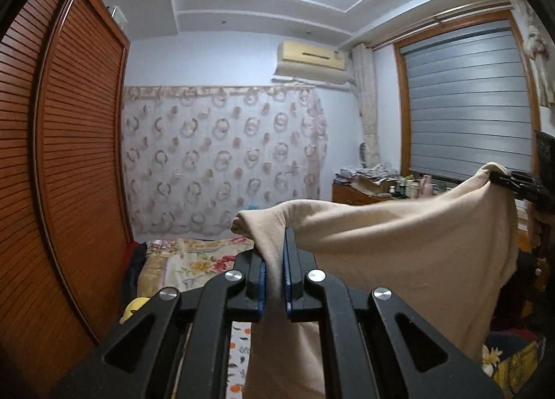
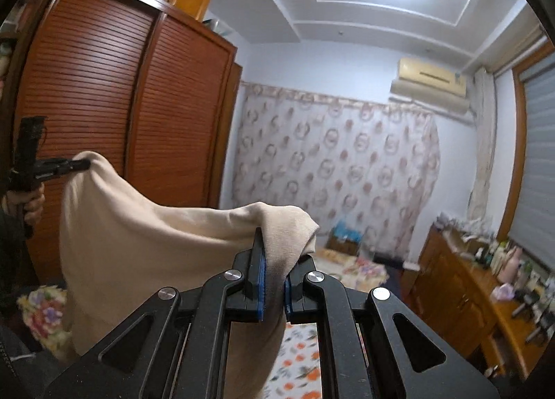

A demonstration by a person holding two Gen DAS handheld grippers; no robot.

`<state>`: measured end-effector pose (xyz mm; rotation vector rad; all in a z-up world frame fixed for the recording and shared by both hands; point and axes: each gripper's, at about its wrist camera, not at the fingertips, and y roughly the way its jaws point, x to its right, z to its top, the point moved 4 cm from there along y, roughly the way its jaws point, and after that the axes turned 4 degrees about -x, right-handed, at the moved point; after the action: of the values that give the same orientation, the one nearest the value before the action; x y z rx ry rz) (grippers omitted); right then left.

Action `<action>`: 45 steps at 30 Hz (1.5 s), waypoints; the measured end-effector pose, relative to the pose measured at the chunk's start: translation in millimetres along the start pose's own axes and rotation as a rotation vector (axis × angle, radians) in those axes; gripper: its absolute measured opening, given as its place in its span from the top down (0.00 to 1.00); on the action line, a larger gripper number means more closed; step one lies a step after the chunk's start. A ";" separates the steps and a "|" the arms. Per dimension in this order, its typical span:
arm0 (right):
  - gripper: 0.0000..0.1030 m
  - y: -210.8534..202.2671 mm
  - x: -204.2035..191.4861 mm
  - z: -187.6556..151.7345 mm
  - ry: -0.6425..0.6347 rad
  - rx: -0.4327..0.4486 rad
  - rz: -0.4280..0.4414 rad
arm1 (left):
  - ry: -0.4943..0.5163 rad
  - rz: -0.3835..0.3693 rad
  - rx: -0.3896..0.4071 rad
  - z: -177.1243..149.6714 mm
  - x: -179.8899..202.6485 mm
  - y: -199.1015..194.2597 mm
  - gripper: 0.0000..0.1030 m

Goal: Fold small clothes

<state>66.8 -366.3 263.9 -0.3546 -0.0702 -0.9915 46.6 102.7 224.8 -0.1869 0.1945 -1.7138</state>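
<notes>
— Between our two grippers, what do we have?

— Closest to us, the left gripper (image 1: 275, 260) is closed on one end of the beige garment (image 1: 399, 243); the cloth is pinched between the blue pads (image 1: 287, 281) and falls down in front of the camera. The right gripper (image 2: 274, 267) is closed the same way on the other end of the beige garment (image 2: 145, 246).

— So where does the cloth lie from each tool?

— From the left one it runs to the right, from the right one to the left. Its long axis goes from hand to hand, about level, and it sags a little in the middle. We hold it in the air, above the flowered bedding (image 1: 194, 253).

— Which hand is nearer to it?

— Neither; each holds its own end. We judge that the coming move must bring both ends down together on the bed.

— And farther away?

— The brown wardrobe (image 2: 131, 104) and the patterned curtain (image 1: 222, 152) at the far wall.
</notes>
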 end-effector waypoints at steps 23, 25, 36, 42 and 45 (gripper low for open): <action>0.74 306.4 58.6 -269.2 0.167 -0.645 -0.116 | -0.017 0.041 -0.571 -230.5 -10.0 228.1 0.57; 0.73 289.9 48.7 -276.6 0.184 -0.635 -0.087 | -0.028 0.032 -0.581 -238.2 -9.1 215.6 0.57; 0.72 236.0 18.2 -312.9 0.247 -0.655 -0.014 | -0.035 -0.048 -0.699 -301.6 9.2 196.9 0.46; 0.72 216.0 5.9 -331.4 0.277 -0.656 -0.010 | -0.015 -0.053 -0.726 -316.7 18.0 192.7 0.46; 0.72 213.3 2.8 -341.9 0.273 -0.673 -0.026 | 0.003 -0.032 -0.718 -323.3 18.1 192.6 0.45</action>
<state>210.1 -373.8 -112.7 -0.8275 0.5196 -1.0635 153.1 63.5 -134.4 -0.7156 0.8103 -1.6130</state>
